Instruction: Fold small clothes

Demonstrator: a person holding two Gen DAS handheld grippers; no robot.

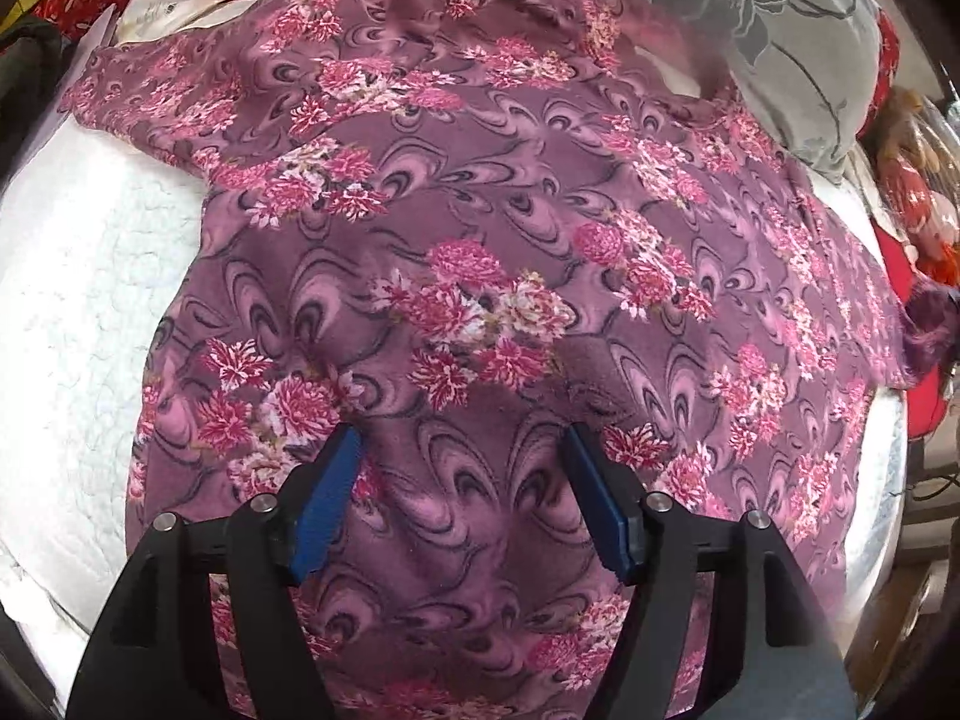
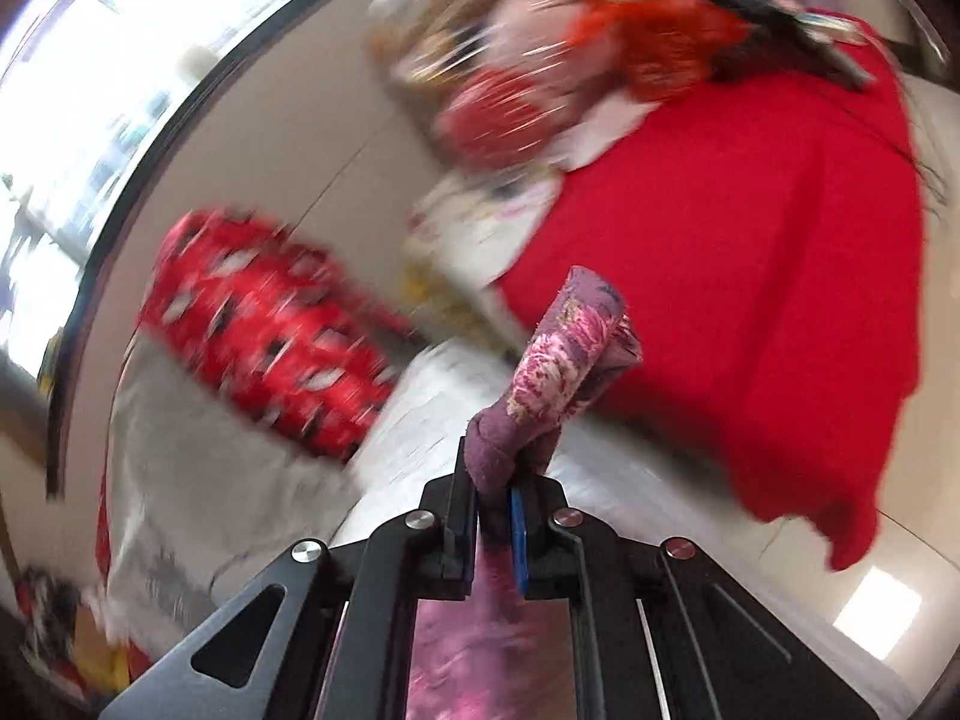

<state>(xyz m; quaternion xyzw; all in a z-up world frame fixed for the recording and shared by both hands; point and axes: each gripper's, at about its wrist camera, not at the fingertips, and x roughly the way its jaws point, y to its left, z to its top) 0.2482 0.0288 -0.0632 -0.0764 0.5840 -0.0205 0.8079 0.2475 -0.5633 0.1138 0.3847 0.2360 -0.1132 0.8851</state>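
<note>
- Top (image 1: 480,240), purple floral, spread flat on white pad (image 1: 78,300); one end pinched and lifted off to top's right.
- Left gripper (image 1: 462,468) spread wide above top's near hem, gripping nothing.
- Right gripper (image 2: 492,498) clamped on bunched end of top (image 2: 564,348), tip sticking out past pads.
- Risk: thin bunched pinch could slip mid-swing; nothing pinning the body, so whole top could drag and fold land crooked.
- Right view blurred; details unclear.
- Beyond top: grey pillow (image 1: 750,30) at far edge, red patterned cloth (image 2: 270,324), red cloth (image 2: 750,270) on right, crowding the landing space.
</note>
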